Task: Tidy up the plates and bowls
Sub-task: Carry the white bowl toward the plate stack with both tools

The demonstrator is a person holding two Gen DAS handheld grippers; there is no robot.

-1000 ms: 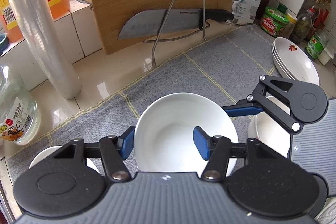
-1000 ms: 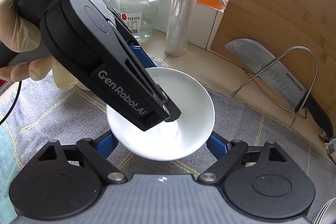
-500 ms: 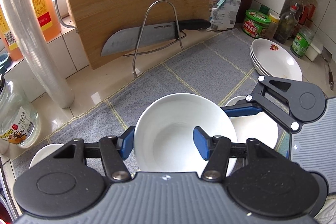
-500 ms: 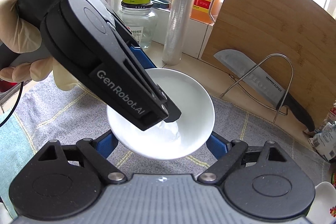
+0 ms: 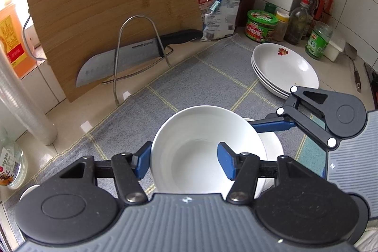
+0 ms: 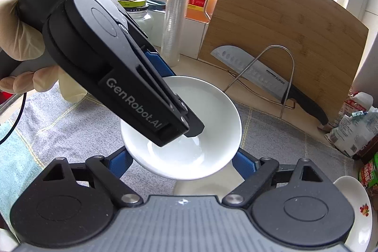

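Above the grey cloth (image 5: 189, 82) on the desk, the white bowl (image 5: 200, 145) hangs clear of the surface, carried by both of your tools at once. Your left gripper (image 5: 184, 160) is pressed together on its near wall, one blue finger outside and the other inside the bowl. Your right gripper (image 6: 180, 163) stands spread wide around the bowl, one finger on each flank. It appears clamped on the outside, though the rim overhangs both pads in the right wrist view, so the contact itself cannot be confirmed.

Over the last second the bowl has kept its place between the fingers while the background has slid: the cutting board (image 5: 106, 4) and the knife (image 5: 118, 63) on its wire stand have moved off to the left, and the stack of plates (image 5: 283, 67) with the red motif has come nearer. A second white bowl (image 5: 274, 145), earlier well to the right, now lies directly under the carried one's right edge. You are probably about to nest the two, so what is left is to centre and lower.

The lower bowl is mostly covered, and its centre cannot be judged from either camera. The gap between the two bowls is hard to read. Your gloved hand (image 6: 19, 39) is cut off at the frame edge.
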